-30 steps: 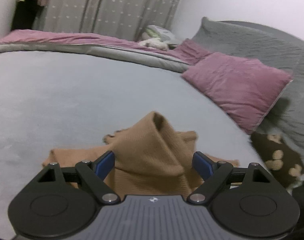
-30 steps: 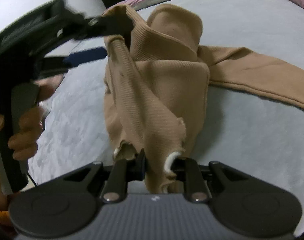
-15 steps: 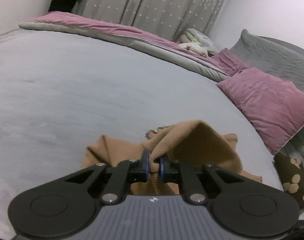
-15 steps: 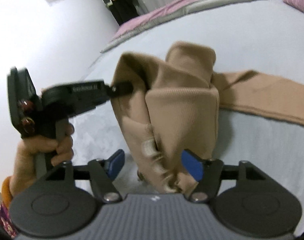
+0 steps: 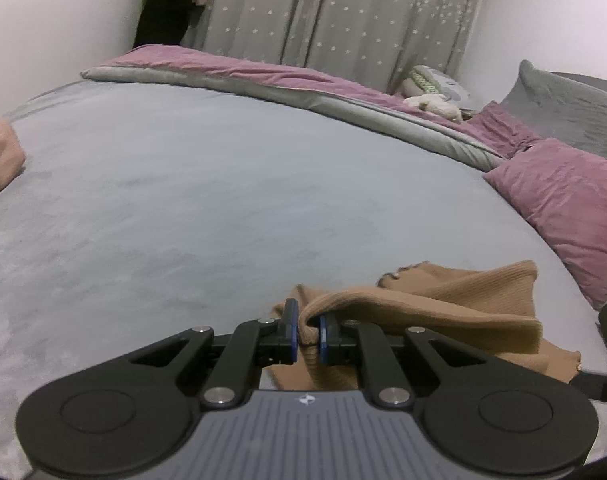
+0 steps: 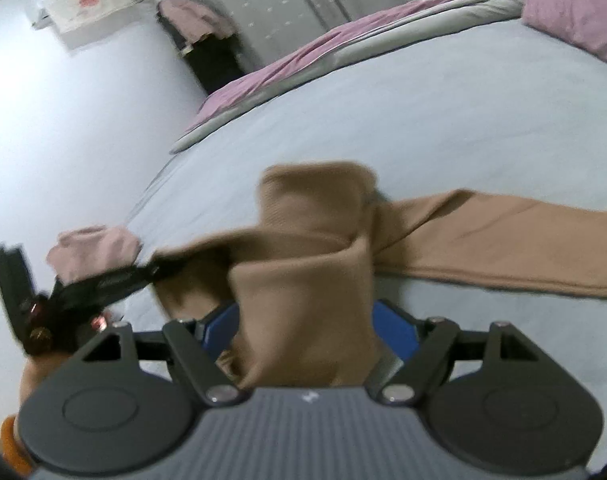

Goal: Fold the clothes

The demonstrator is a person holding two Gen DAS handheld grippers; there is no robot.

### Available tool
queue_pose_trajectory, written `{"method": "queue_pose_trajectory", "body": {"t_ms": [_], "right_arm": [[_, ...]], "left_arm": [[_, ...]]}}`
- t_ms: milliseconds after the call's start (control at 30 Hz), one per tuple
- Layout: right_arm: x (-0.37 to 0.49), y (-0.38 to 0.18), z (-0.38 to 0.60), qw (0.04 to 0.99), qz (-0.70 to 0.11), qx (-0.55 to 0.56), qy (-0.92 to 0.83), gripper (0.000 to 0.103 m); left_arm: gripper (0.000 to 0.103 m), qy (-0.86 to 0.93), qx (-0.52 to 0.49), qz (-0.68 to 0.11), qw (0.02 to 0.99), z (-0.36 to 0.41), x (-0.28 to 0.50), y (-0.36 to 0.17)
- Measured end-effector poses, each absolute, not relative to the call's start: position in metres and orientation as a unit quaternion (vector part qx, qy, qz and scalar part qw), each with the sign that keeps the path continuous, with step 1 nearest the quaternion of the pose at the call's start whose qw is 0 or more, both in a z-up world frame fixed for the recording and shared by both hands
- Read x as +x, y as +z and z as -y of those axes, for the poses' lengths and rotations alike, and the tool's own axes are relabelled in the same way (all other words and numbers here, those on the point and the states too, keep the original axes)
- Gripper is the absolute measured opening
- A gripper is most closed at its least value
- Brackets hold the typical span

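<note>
Since 1 second ago, 2 things are changing: my left gripper (image 5: 306, 330) is now pinching a fold of the tan sweater (image 5: 443, 304), and my right gripper (image 6: 307, 328) has just been opening, its blue pads spread with cloth hanging loose between them. On the grey bed (image 5: 183, 200) the sweater is lying near me, its long axis running from the pinched bunch rightward along the flat sleeve (image 6: 503, 248). My left hand is the 1 holding it; the right is sitting just above the bunch. Both are tilting downward toward the bed.
</note>
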State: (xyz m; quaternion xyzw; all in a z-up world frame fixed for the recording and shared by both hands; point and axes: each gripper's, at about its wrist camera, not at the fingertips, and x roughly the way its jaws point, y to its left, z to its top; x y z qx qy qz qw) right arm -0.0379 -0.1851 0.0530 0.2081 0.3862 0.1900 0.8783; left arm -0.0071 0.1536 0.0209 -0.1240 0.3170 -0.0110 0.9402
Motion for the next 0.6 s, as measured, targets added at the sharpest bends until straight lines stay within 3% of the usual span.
{"method": "queue_pose_trajectory", "body": {"t_ms": [600], "right_arm": [[0.024, 0.019, 0.181, 0.864, -0.416, 0.247, 0.139, 0.075]], "left_arm": [[0.012, 0.041, -0.162, -0.380, 0.910, -0.236, -0.033, -0.012]]}}
